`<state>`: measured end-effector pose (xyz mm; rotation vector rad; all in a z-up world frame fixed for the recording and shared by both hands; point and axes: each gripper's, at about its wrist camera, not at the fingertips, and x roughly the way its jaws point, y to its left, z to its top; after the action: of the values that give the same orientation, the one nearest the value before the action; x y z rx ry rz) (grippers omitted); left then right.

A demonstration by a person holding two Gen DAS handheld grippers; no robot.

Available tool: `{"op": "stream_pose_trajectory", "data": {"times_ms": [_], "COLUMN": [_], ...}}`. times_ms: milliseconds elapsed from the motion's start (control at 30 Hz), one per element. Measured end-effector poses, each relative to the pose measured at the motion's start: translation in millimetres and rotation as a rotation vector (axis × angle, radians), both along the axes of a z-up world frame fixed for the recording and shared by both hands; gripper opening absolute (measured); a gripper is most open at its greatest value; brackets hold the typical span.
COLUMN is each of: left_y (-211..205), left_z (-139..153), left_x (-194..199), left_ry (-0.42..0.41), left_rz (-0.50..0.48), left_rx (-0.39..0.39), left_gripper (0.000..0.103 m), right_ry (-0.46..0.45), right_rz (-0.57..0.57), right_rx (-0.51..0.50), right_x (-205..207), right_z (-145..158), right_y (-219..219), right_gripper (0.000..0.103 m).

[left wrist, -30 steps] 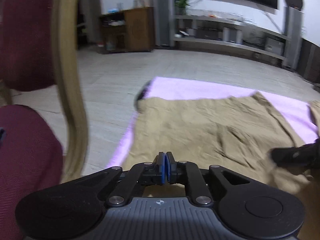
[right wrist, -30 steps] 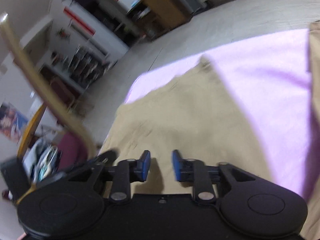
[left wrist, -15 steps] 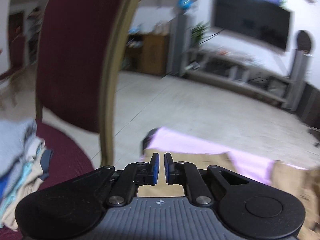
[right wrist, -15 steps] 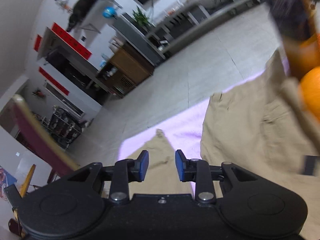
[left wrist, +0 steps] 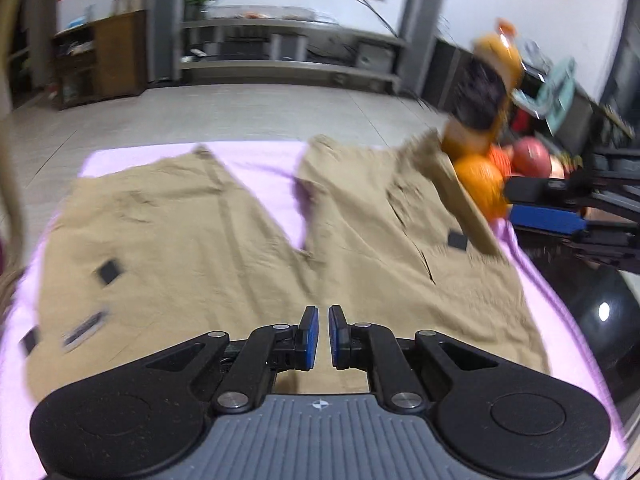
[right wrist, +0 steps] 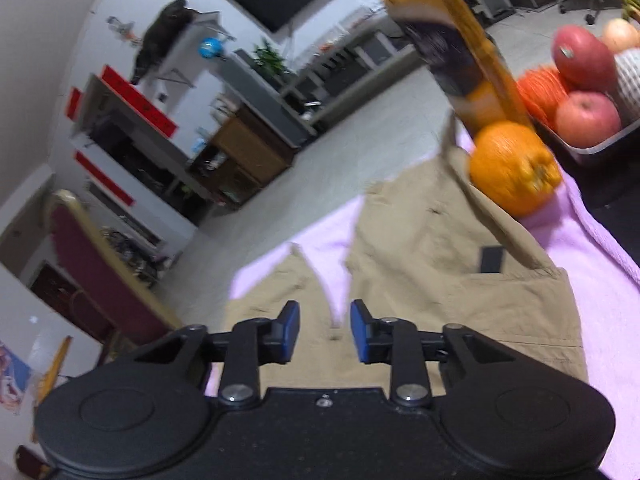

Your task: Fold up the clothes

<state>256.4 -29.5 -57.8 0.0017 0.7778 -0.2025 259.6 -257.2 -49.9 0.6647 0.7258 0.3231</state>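
Note:
Tan shorts point(left wrist: 224, 236) lie spread flat on a lilac cloth point(left wrist: 260, 164), legs pointing away; they also show in the right wrist view point(right wrist: 432, 276). My left gripper point(left wrist: 323, 336) hovers over the waistband near the crotch, its jaws a narrow gap apart and empty. My right gripper point(right wrist: 324, 332) is open and empty above the shorts' crotch; it also shows at the right edge of the left wrist view point(left wrist: 568, 208).
An orange point(right wrist: 512, 168) and an amber bottle point(right wrist: 452, 44) stand at the shorts' far right corner. A tray of apples point(right wrist: 584, 116) sits beyond. A maroon chair point(right wrist: 92, 252) stands to the left. Shelves and a TV line the far wall.
Both grippers have swung back from the chair side to face the shorts. The left jaws went from shut to slightly apart. The right jaws have opened wider.

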Motion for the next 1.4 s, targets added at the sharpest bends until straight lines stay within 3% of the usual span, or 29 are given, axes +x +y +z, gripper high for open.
{"op": "stream_pose_trajectory", "data": {"times_ms": [200,267,367,567,633,667,733,833,900,1000,1033,1133,1233,1333,1400], "left_y": [-15.7,-18.7,-17.7,-14.9,-14.1,-13.3,-11.4,-10.6,-12.9,-13.9,-13.2,-12.0,-19.7,-37.3,-49.1], "left_z": [-43.3,-54.0,-56.1,-58.5,-58.8,-59.0,-58.9,-58.5,-58.0,-54.5,-50.8,-33.0,-4.6,24.3,32.3], "left_x": [33.4,41.9,45.4,45.6,46.0,46.1,46.7,46.7,45.4,41.3,39.0,25.9,-7.8,-53.2,-79.8], "left_ry": [0.061,0.084,0.099,0.106,0.108,0.109,0.115,0.120,0.116,0.114,0.109,0.071,-0.031,-0.151,-0.182], "left_rz": [-0.006,-0.001,0.000,-0.007,0.002,0.004,0.007,0.010,0.006,0.002,0.006,0.022,-0.010,-0.051,-0.061], "left_rx": [0.057,0.086,0.091,0.083,0.078,0.074,0.066,0.061,0.073,0.083,0.080,0.080,0.109,0.135,0.101], "left_gripper": [0.010,0.010,0.010,0.012,0.013,0.013,0.014,0.014,0.014,0.014,0.014,0.014,0.015,0.026,0.026], "right_ry": [0.063,0.065,0.098,0.131,0.112,0.107,0.047,-0.063,-0.076,-0.001,0.028,0.053,0.057,0.017,-0.024], "right_rz": [-0.202,-0.235,-0.248,-0.137,-0.097,-0.083,-0.097,-0.155,-0.162,-0.099,-0.093,-0.153,-0.154,-0.141,-0.141], "right_rx": [-0.136,-0.192,-0.277,-0.335,-0.332,-0.334,-0.384,-0.454,-0.474,-0.484,-0.462,-0.364,-0.283,-0.224,-0.159], "right_x": [34.0,44.6,64.7,99.5,107.7,110.8,105.2,86.7,82.4,91.6,92.5,73.7,38.9,-8.2,-40.8], "right_z": [-47.8,-55.2,-67.6,-84.2,-82.9,-81.1,-67.2,-40.2,-30.7,-30.8,-29.9,-12.9,11.8,41.5,60.1], "right_y": [-39.4,-53.7,-65.6,-58.6,-50.8,-45.5,-32.6,-17.5,-14.1,-16.3,-21.6,-43.4,-65.0,-86.0,-102.4], "right_gripper": [0.032,0.041,0.049,0.050,0.041,0.024,0.002,0.002,0.003,0.019,0.032,0.037,0.039,0.049,0.056]}}
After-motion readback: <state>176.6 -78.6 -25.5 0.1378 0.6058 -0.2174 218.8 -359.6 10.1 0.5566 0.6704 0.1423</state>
